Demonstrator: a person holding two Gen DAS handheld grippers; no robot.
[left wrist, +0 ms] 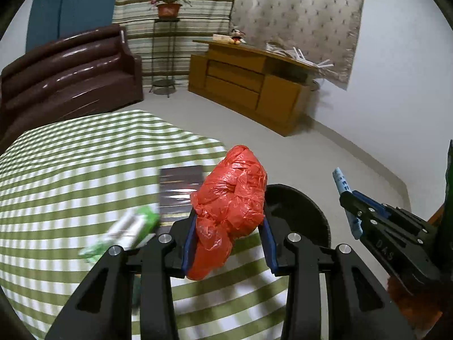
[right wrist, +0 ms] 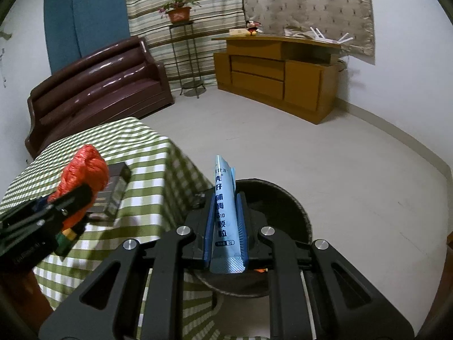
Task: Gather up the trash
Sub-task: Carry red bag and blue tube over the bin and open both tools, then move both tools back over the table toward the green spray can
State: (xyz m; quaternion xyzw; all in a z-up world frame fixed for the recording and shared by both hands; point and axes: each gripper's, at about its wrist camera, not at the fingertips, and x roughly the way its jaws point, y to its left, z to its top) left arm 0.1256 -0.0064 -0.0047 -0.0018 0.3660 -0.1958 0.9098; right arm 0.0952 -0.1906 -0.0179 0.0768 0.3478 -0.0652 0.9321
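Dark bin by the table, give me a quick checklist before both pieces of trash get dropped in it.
1. Left gripper holds the red plastic bag between its jaws: ok.
2. Right gripper is shut on the blue sachet: ok.
3. Sachet over the bin: ok, the bin's opening lies right behind and below it.
4. Bag over the bin: not ok, in the left wrist view it hangs over the checked tablecloth, at the bin's edge.
5. Bin opening free: cannot tell, the inside is dark.
6. Trash left on the table: not ok, a green packet and a dark box remain.
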